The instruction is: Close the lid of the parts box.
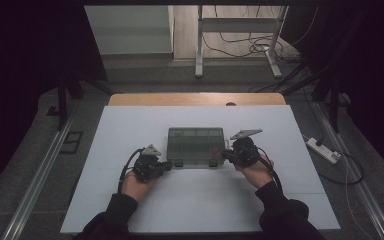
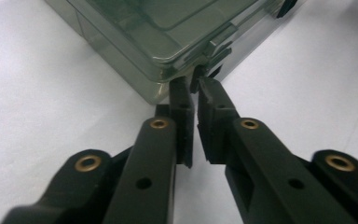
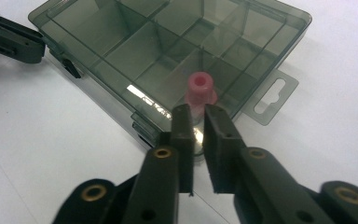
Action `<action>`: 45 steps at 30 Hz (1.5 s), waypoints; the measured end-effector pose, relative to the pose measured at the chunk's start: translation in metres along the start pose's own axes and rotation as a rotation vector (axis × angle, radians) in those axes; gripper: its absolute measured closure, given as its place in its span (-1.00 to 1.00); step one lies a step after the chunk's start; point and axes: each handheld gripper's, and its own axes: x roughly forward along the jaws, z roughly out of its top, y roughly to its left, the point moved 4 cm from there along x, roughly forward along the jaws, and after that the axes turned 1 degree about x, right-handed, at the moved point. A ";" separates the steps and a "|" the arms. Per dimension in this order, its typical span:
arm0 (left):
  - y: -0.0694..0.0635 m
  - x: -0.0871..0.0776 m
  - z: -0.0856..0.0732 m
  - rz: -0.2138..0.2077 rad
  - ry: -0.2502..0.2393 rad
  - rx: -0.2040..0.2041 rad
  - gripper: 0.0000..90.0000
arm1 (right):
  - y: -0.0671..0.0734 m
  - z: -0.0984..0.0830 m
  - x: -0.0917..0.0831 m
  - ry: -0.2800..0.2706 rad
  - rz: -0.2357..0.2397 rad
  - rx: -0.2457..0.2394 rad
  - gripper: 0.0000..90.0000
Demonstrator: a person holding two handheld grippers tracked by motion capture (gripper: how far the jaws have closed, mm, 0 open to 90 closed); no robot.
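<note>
In the high view, a white sheet point(image 1: 200, 200) covers a wooden table point(image 1: 195, 99), and grey floor lies around it. Behind the table stand one white frame with two legs point(image 1: 240, 25) and loose cables point(image 1: 240, 47); one power strip point(image 1: 324, 150) lies on the floor at the right. One clear grey box point(image 1: 196, 146) with a closed lid sits in the middle of the sheet. The left gripper point(image 1: 169, 165) is at its near left corner, the right gripper point(image 1: 225, 155) at its near right corner.

In the left gripper view, the jaws are almost together with a thin gap, tips at the box's latch point(image 2: 216, 46); whether they pinch it I cannot tell.

In the right gripper view, the jaws stand slightly apart at the box edge, holding nothing. One pink spool point(image 3: 199, 91) stands inside a compartment.
</note>
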 end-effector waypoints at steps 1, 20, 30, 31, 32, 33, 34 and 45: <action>-0.001 -0.002 0.000 -0.001 -0.005 -0.003 0.78 | 0.000 0.000 0.000 0.003 -0.007 0.000 0.73; -0.005 -0.021 -0.001 0.012 -0.013 0.003 0.23 | -0.001 -0.008 -0.012 -0.012 -0.020 0.019 0.15; -0.011 -0.031 -0.008 0.041 -0.007 0.022 -0.09 | 0.003 -0.017 -0.023 -0.027 -0.003 0.010 -0.01; -0.011 -0.033 -0.009 0.047 -0.009 0.025 -0.14 | 0.003 -0.018 -0.025 -0.030 -0.005 0.007 -0.03; -0.012 -0.035 -0.010 0.047 -0.014 0.024 -0.17 | 0.004 -0.019 -0.026 -0.034 -0.004 0.006 -0.04; -0.012 -0.036 -0.011 0.044 -0.019 0.018 -0.21 | 0.004 -0.019 -0.027 -0.034 -0.004 0.007 -0.07; -0.013 -0.037 -0.012 0.044 -0.024 0.017 -0.24 | 0.004 -0.020 -0.029 -0.038 -0.004 0.006 -0.10; -0.017 -0.050 -0.021 0.048 -0.059 -0.010 -0.64 | 0.008 -0.032 -0.043 -0.044 0.005 0.006 -0.35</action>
